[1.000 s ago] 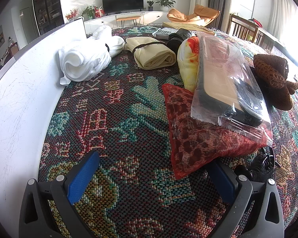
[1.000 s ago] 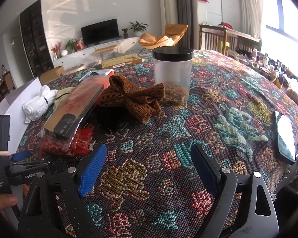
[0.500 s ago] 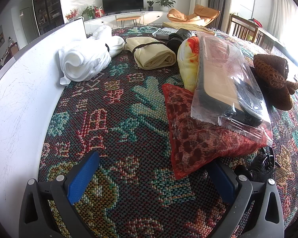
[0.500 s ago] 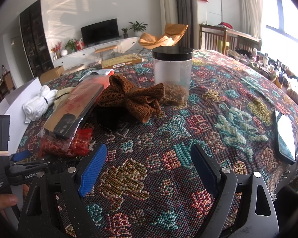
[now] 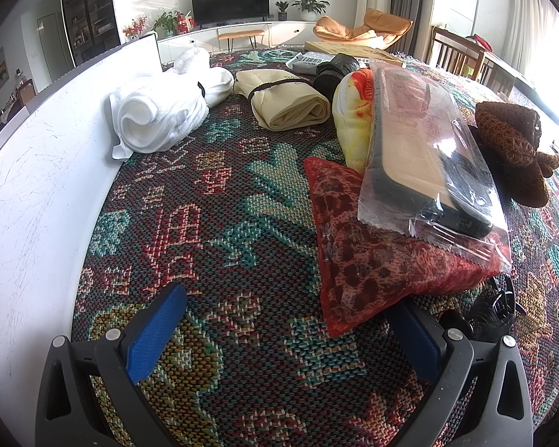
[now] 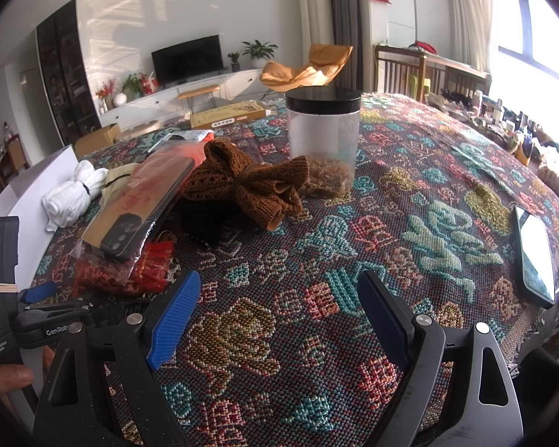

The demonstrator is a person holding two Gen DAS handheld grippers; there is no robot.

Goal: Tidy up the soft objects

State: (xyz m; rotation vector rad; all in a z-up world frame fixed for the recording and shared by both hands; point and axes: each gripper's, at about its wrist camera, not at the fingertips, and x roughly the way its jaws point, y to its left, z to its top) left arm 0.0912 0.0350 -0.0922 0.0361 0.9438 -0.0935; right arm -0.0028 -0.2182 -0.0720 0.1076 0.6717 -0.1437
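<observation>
Blue-padded left tool point(image 5: 283, 329) and right tool point(image 6: 277, 314) tilt downward over cloth, spread, empty.

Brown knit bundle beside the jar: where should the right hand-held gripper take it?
Grip the brown knit bundle at its cinched middle, where a tie pinches it narrow and the knit flares to either side. Come from the near, open side of the cloth with the right hand-held gripper, since the clear jar stands close behind.

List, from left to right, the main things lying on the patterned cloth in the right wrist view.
White rolled towel → phone case in clear plastic bag → brown knitted bundle → clear plastic jar with black lid → smartphone lying flat.
</observation>
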